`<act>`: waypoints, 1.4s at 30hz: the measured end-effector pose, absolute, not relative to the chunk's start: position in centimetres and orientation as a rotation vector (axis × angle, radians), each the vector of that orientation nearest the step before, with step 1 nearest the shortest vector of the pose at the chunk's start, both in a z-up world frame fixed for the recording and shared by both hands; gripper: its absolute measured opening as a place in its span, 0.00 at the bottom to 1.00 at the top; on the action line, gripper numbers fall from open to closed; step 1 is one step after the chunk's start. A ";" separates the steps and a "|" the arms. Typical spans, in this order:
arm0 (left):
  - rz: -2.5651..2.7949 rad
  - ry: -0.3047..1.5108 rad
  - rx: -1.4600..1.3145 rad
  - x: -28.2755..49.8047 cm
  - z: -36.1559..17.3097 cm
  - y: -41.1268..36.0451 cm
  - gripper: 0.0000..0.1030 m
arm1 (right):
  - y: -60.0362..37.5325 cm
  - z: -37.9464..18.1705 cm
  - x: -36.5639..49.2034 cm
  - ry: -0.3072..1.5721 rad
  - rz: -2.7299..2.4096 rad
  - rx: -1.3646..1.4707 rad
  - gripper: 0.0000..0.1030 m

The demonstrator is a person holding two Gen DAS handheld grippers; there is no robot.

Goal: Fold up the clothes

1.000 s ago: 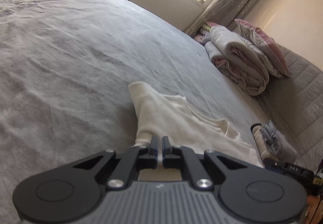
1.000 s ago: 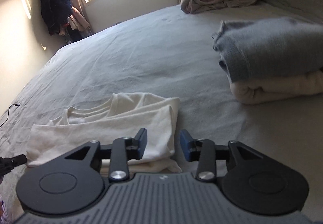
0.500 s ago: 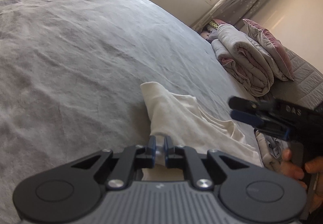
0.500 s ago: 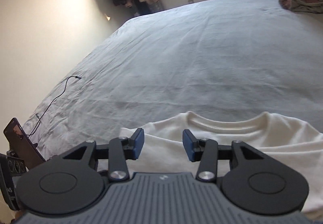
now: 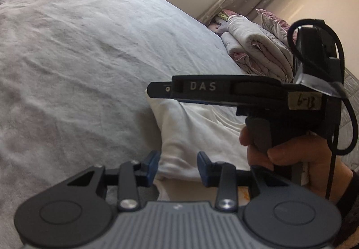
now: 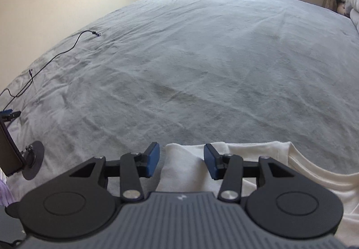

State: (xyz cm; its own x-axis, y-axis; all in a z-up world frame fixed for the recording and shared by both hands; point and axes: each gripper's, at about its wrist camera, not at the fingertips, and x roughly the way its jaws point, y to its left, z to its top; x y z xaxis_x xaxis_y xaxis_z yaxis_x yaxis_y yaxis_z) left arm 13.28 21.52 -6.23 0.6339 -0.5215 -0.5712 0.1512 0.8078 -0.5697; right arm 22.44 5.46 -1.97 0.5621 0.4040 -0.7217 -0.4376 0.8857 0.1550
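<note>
A cream folded shirt [image 5: 190, 134] lies on the grey bed. My left gripper [image 5: 178, 167] stands open at the shirt's near edge, its blue pads on either side of the fabric. The right gripper's body, marked DAS [image 5: 224, 92], crosses the left wrist view above the shirt, held by a hand [image 5: 289, 157]. In the right wrist view the right gripper [image 6: 182, 160] is open over the shirt's [image 6: 258, 170] left corner, with the neckline to the right. Nothing is gripped.
The grey bedspread [image 6: 190, 69] spreads wide ahead. A folded quilt [image 5: 260, 51] and pink pillow [image 5: 276, 24] sit by the curtain. A black cable [image 6: 56, 53] lies on the bed's left, and a phone on a stand [image 6: 13, 154] is at its edge.
My left gripper has opened and let go of the shirt. The right gripper swung left across the shirt toward its left corner, and stays open.
</note>
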 end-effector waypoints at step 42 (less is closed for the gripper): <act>-0.251 0.634 -0.470 14.8 -7.8 19.5 0.02 | -18.8 -5.0 13.2 0.694 -0.097 0.179 0.14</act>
